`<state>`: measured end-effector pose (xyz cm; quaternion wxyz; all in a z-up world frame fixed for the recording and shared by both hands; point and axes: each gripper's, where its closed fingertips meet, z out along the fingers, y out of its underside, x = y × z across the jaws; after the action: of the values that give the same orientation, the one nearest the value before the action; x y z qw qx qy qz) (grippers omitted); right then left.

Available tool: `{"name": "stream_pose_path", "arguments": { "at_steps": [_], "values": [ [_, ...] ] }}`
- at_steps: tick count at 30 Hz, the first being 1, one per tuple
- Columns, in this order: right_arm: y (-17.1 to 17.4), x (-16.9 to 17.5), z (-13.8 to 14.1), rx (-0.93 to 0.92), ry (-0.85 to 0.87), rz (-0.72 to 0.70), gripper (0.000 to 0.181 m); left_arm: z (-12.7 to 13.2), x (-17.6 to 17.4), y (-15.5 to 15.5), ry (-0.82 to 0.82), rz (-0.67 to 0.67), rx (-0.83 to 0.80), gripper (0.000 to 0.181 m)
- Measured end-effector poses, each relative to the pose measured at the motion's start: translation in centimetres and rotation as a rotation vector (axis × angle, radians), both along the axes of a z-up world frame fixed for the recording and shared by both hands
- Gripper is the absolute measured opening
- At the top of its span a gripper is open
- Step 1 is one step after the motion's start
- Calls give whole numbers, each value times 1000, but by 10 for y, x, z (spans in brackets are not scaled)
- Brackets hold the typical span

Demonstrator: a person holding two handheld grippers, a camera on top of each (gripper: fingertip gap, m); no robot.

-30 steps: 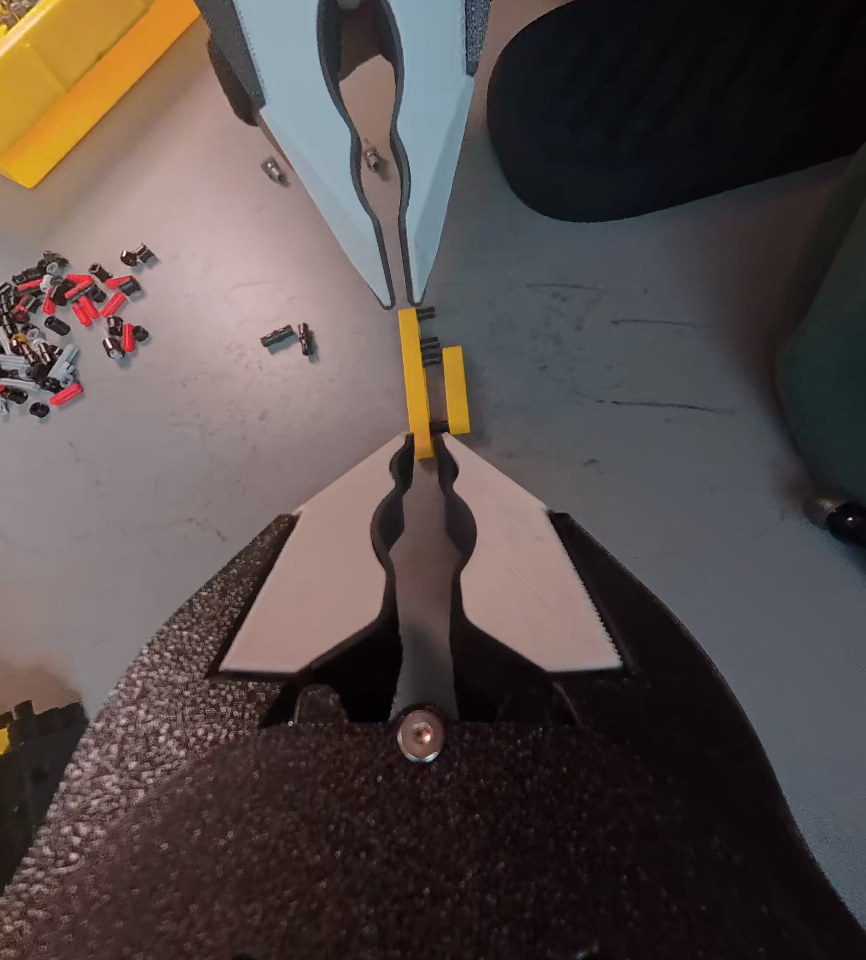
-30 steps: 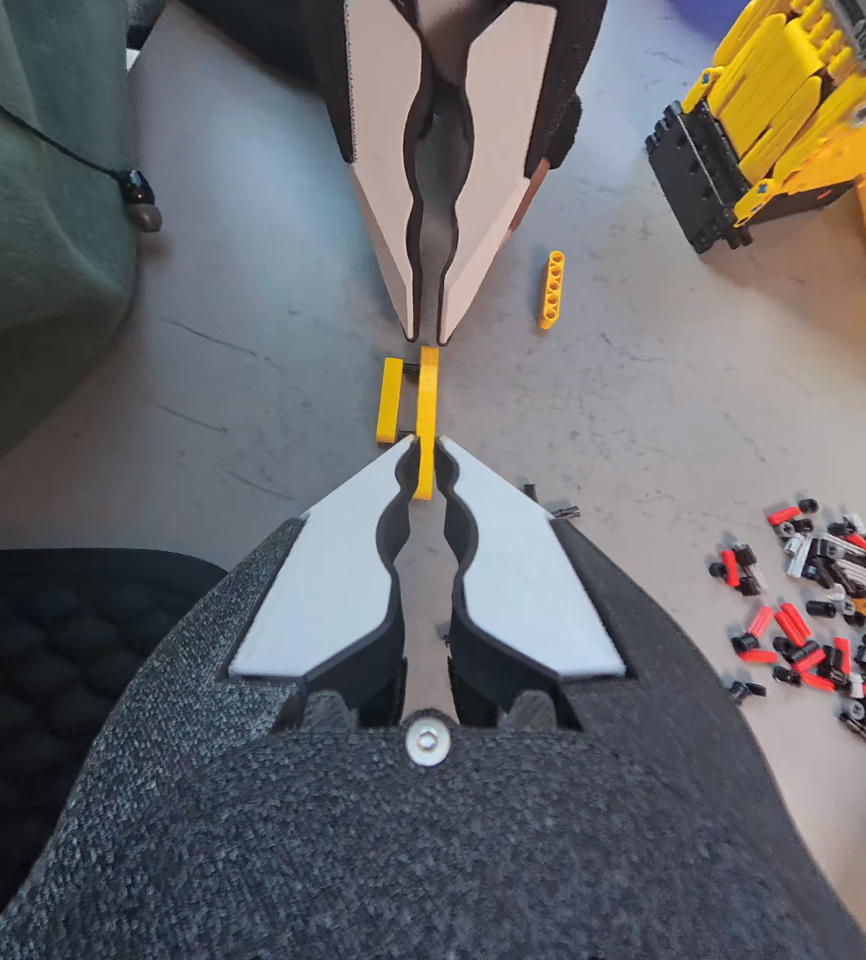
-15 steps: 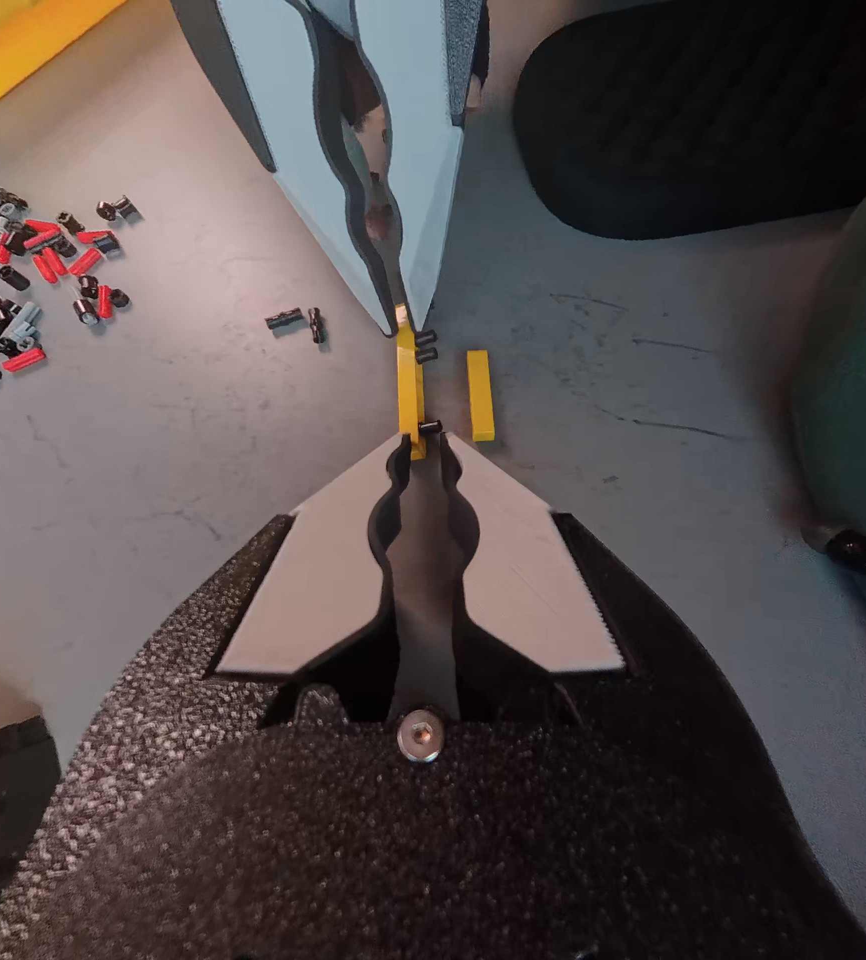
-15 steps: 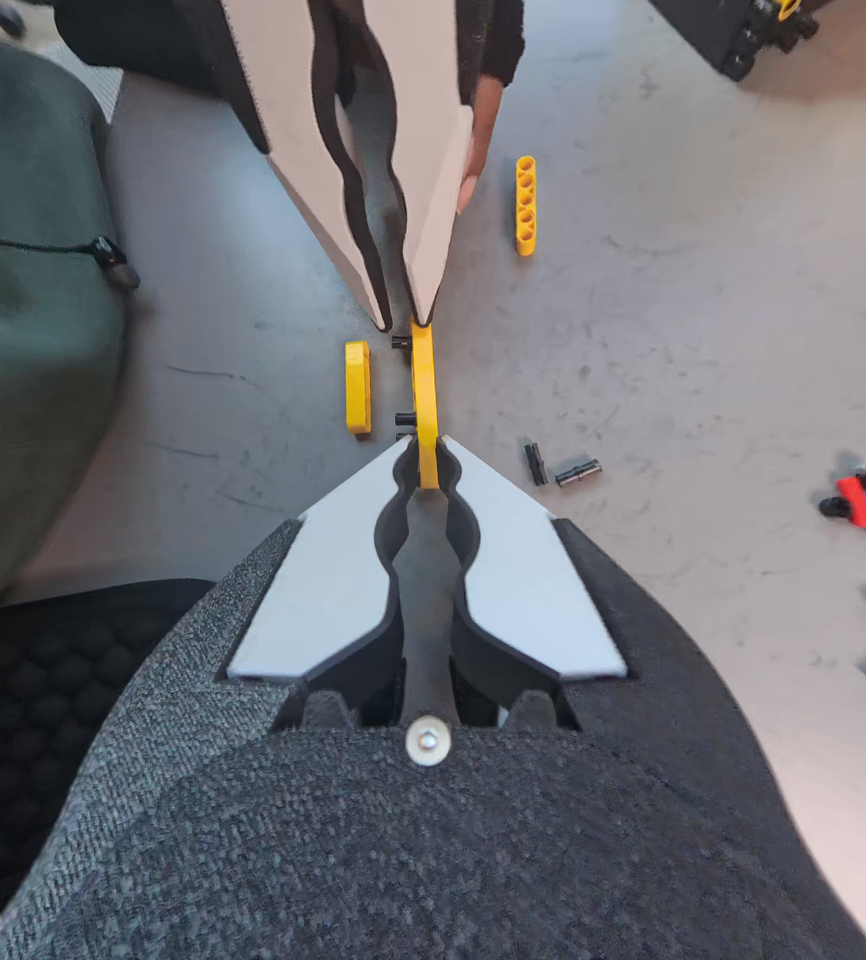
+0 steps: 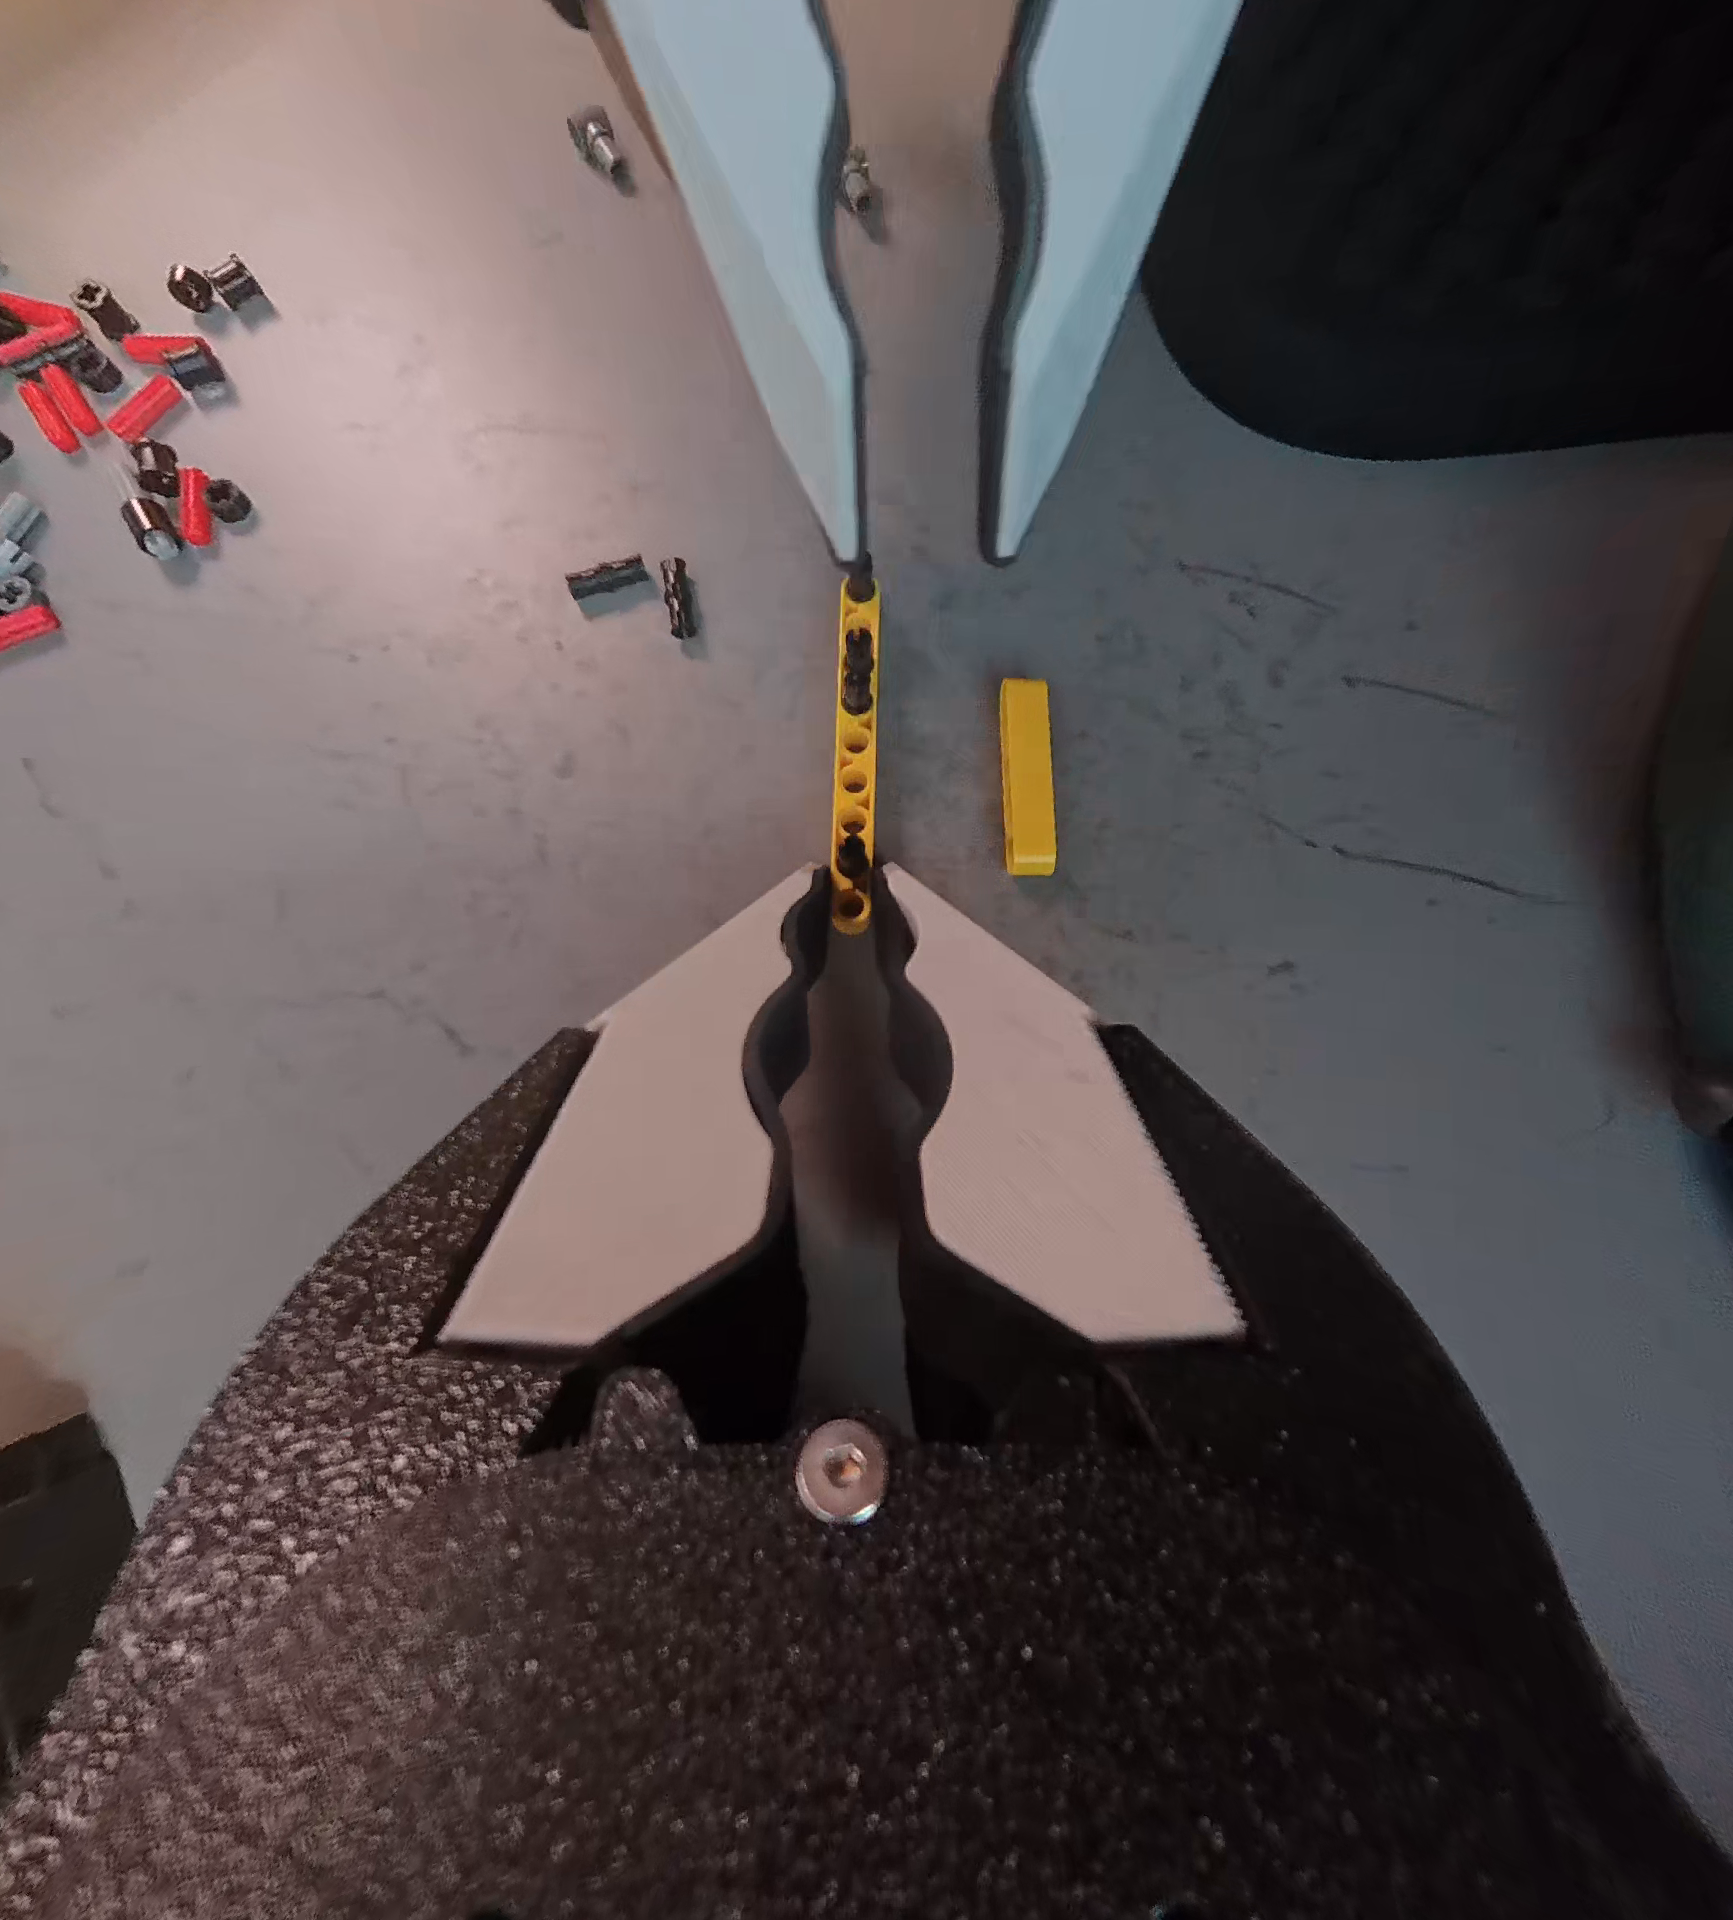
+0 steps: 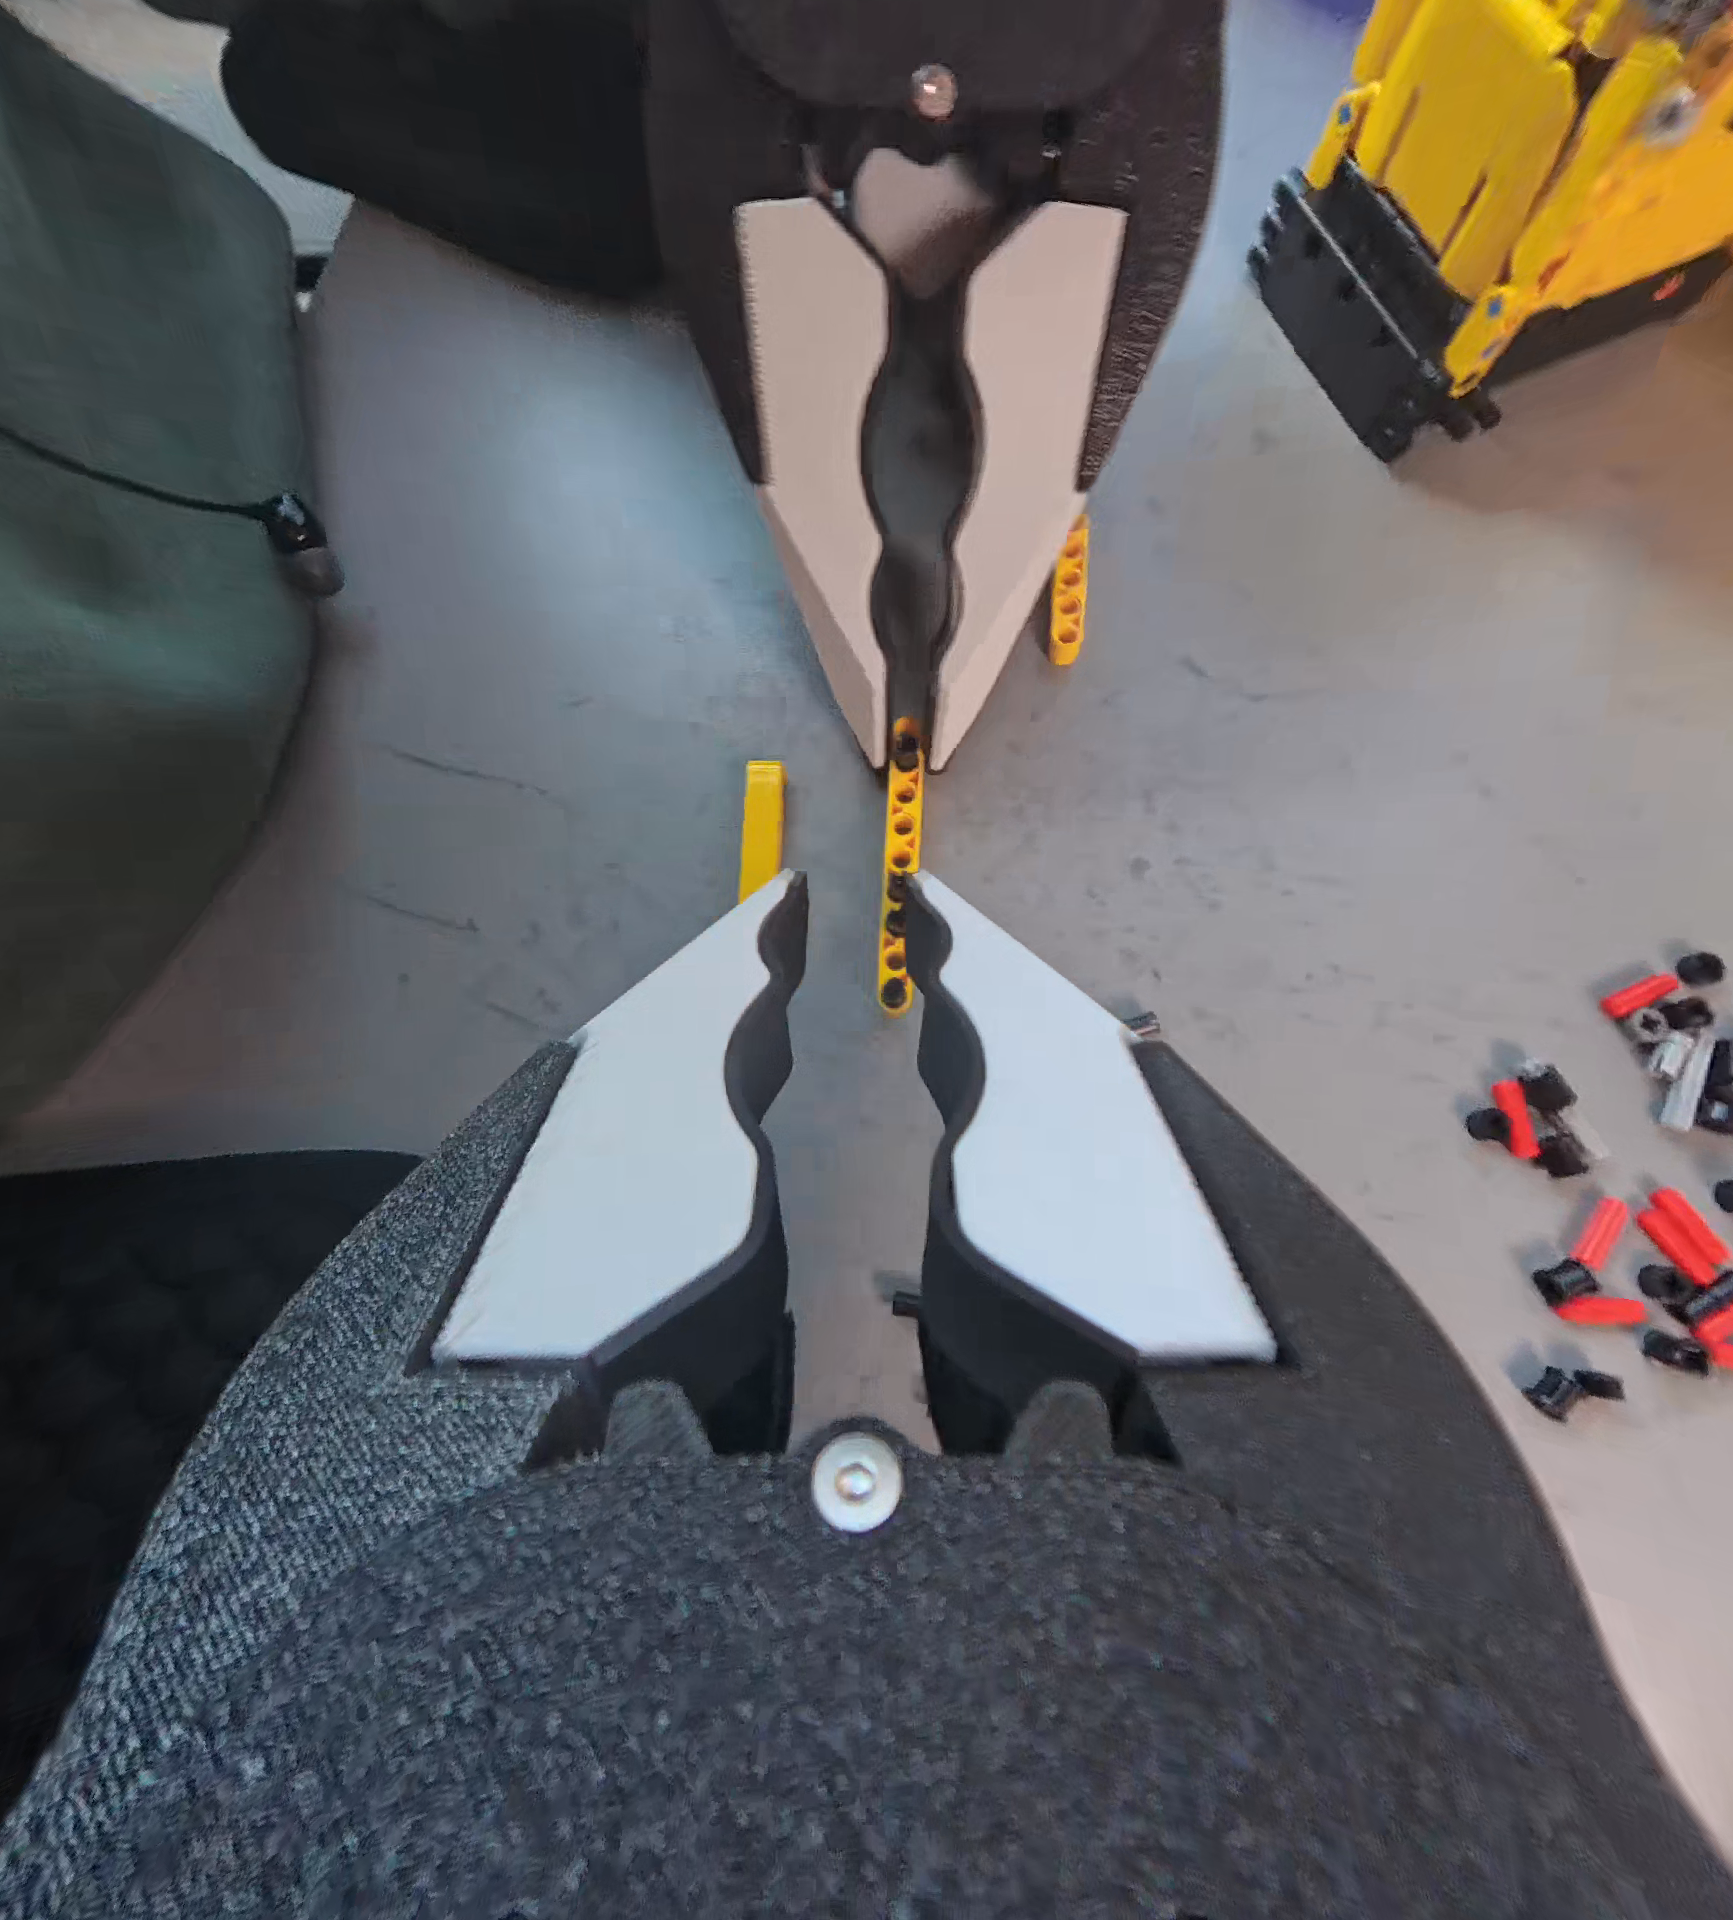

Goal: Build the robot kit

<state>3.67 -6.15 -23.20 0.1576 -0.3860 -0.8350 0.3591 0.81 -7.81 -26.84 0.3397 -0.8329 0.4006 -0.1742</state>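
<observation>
**Left wrist view.** We find the left gripper (image 5: 851, 885) pressed together on the near end of a long yellow beam (image 5: 858, 748), which is held edge-up and runs straight away from the camera over the grey table (image 5: 322, 831). Black pins (image 5: 856, 665) sit in holes towards the beam's far end, and one more just ahead of the grip. The right gripper (image 5: 929, 556) faces it from the top of the view with its jaws spread. One fingertip stands at the beam's far end; we cannot tell whether it touches. A short yellow beam (image 5: 1028, 779) lies flat on the table just beside the long one, apart from both grippers. Two loose black pins (image 5: 633, 592) lie on the other side, and a pile of red and black pins (image 5: 41, 416) lies well apart.

**Right wrist view.** We find the right gripper (image 6: 857, 883) spread, holding nothing. The long yellow beam (image 6: 901, 831) passes between its fingers, close against one inner edge and clear of the other. The left gripper (image 6: 909, 743) pinches the far end. The short yellow beam (image 6: 763, 816) lies just outside the other fingertip. A further holed yellow beam (image 6: 1070, 603) lies beyond the left gripper, and a yellow and black model (image 6: 1516, 208) stands well apart, with the pile of pins (image 6: 1724, 1195) nearer the camera.
</observation>
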Motion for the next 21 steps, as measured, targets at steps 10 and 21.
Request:
{"name": "stream_pose_path", "arguments": {
  "at_steps": [10,21],
  "values": [
    [-33,3,-34,173,-74,76,8,0,8,-12,13,-18,0,7],
    [-32,-5,17,-420,-163,-88,7,60,11,-23,-112,-96,326,24]
  ]
}}
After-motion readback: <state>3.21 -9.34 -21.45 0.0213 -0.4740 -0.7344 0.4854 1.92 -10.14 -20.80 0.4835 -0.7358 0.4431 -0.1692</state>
